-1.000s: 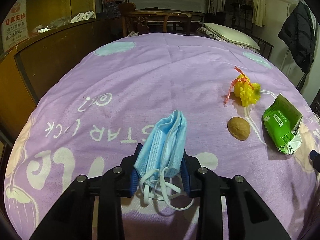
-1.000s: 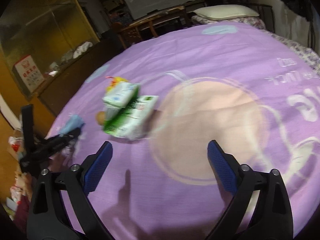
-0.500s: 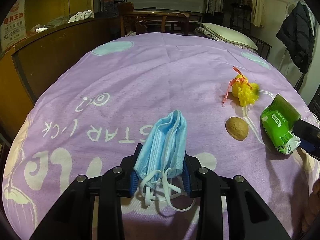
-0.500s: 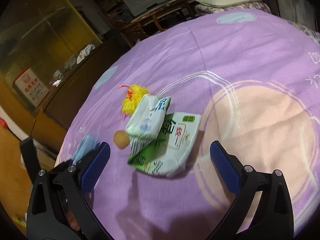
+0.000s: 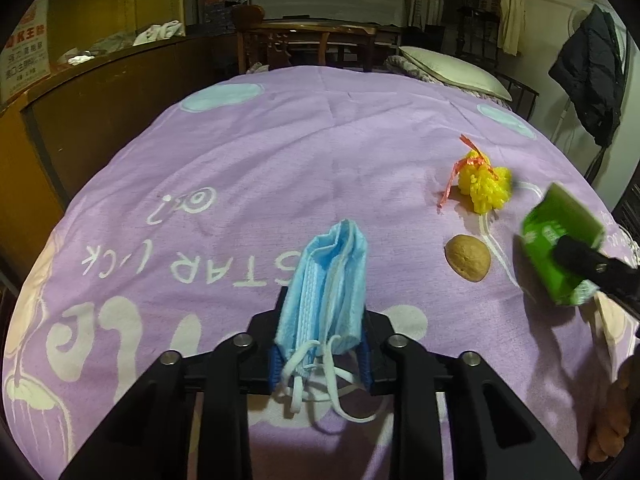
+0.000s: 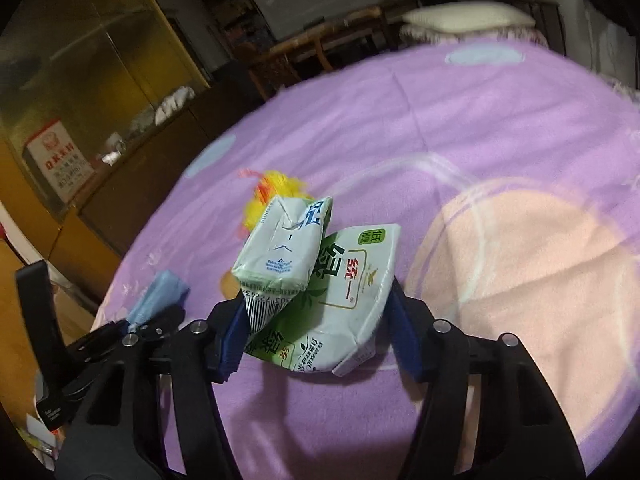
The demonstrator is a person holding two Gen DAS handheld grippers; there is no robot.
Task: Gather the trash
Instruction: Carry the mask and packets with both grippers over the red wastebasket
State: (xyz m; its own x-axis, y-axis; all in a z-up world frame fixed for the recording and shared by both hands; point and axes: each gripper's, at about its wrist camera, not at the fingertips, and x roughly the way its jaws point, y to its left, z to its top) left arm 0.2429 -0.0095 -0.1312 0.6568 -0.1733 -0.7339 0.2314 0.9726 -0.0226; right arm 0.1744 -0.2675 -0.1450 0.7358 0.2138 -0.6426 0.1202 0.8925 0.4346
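My left gripper [image 5: 320, 350] is shut on a folded blue face mask [image 5: 326, 280] and holds it just above the purple bedspread [image 5: 260, 168]; its white ear loops hang below the jaws. My right gripper [image 6: 316, 330] has closed on a crushed green-and-white drink carton [image 6: 332, 292], its blue pads against both sides. The carton also shows at the right edge of the left wrist view [image 5: 560, 240], with the right gripper's finger on it. A brown walnut shell [image 5: 467, 257] and a yellow crumpled wrapper with a red string [image 5: 482, 182] lie on the bedspread between the grippers.
A wooden cabinet [image 5: 80, 92] runs along the bed's left side. A wooden chair [image 5: 304, 46] and a white pillow [image 5: 452, 70] are at the far end. A dark jacket [image 5: 592, 76] hangs at the right.
My right gripper moved in from wide open and closed its jaws around the green carton. My left gripper stayed shut on the mask and barely moved.
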